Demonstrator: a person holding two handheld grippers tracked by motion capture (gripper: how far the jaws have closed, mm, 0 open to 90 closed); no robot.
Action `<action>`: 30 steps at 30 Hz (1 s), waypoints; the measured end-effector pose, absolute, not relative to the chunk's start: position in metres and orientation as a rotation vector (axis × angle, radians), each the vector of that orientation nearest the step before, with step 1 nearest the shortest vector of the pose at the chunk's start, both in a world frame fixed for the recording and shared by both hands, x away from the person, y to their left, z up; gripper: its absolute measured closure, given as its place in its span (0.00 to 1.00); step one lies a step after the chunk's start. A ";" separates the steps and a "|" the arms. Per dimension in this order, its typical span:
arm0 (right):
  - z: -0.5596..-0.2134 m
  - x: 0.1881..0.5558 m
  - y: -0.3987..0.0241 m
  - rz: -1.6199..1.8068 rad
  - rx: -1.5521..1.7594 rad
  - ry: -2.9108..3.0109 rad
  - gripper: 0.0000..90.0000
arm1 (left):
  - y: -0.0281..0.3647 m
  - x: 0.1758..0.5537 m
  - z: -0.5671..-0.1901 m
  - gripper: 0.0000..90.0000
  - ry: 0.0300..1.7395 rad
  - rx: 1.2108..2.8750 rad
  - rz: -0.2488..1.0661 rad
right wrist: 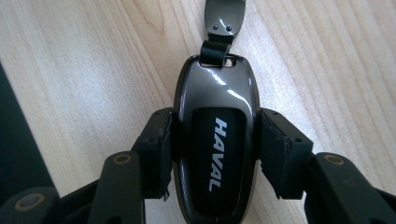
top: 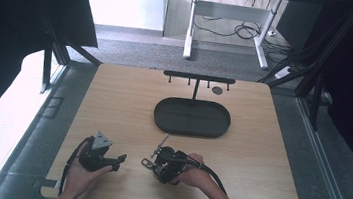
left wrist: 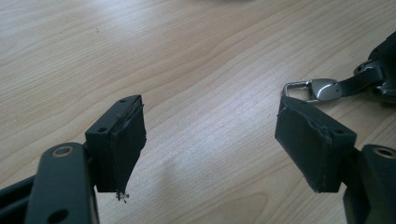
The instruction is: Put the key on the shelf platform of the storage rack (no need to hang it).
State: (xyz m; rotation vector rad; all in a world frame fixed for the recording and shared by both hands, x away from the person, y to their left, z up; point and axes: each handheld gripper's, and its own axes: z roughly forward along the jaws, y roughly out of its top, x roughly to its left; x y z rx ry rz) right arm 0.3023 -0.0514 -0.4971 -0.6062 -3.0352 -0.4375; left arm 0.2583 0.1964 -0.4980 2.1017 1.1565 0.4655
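A glossy dark key fob (right wrist: 215,154) marked HAVAL lies lengthwise between the jaws of my right gripper (right wrist: 215,135), which is shut on its sides. Its short black strap leads to a metal clip (right wrist: 224,16) lying on the wood. In the high view the right gripper (top: 155,163) sits at the table's near middle, with the clip (top: 146,162) poking out to its left. My left gripper (top: 121,159) is just left of it and points toward it. Its jaws (left wrist: 210,140) stand wide open over bare wood, and the clip (left wrist: 310,88) lies just beyond the right one.
A black oval tray (top: 162,120) sits at the middle of the wooden table (top: 259,154). A black T-shaped rack with small hooks (top: 198,77) stands behind it, next to a small dark disc (top: 217,90). A dark edge (right wrist: 14,154) runs along the left of the right gripper view.
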 end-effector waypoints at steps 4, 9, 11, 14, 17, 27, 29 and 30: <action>-0.489 0.302 -0.053 -0.469 -0.609 -3.041 0.54 | 0.197 0.258 -0.498 0.28 1.160 2.096 0.471; -0.481 0.302 -0.055 -0.510 -0.605 -3.043 0.54 | 0.197 0.258 -0.498 0.28 1.158 2.098 0.473; -0.477 0.302 -0.055 -0.533 -0.593 -3.043 0.54 | 0.197 0.258 -0.498 0.28 1.160 2.097 0.472; -0.471 0.302 -0.055 -0.555 -0.590 -3.043 0.54 | 0.197 0.258 -0.498 0.28 1.157 2.098 0.474; -0.466 0.301 -0.055 -0.577 -0.595 -3.042 0.54 | 0.197 0.258 -0.498 0.28 1.160 2.093 0.473; -0.454 0.303 -0.060 -0.612 -0.591 -3.053 0.54 | 0.197 0.258 -0.498 0.28 1.160 2.092 0.474; -0.452 0.303 -0.061 -0.620 -0.593 -3.053 0.54 | 0.197 0.258 -0.498 0.28 1.159 2.093 0.473; -0.451 0.303 -0.061 -0.622 -0.602 -3.051 0.54 | 0.197 0.258 -0.498 0.28 1.159 2.093 0.473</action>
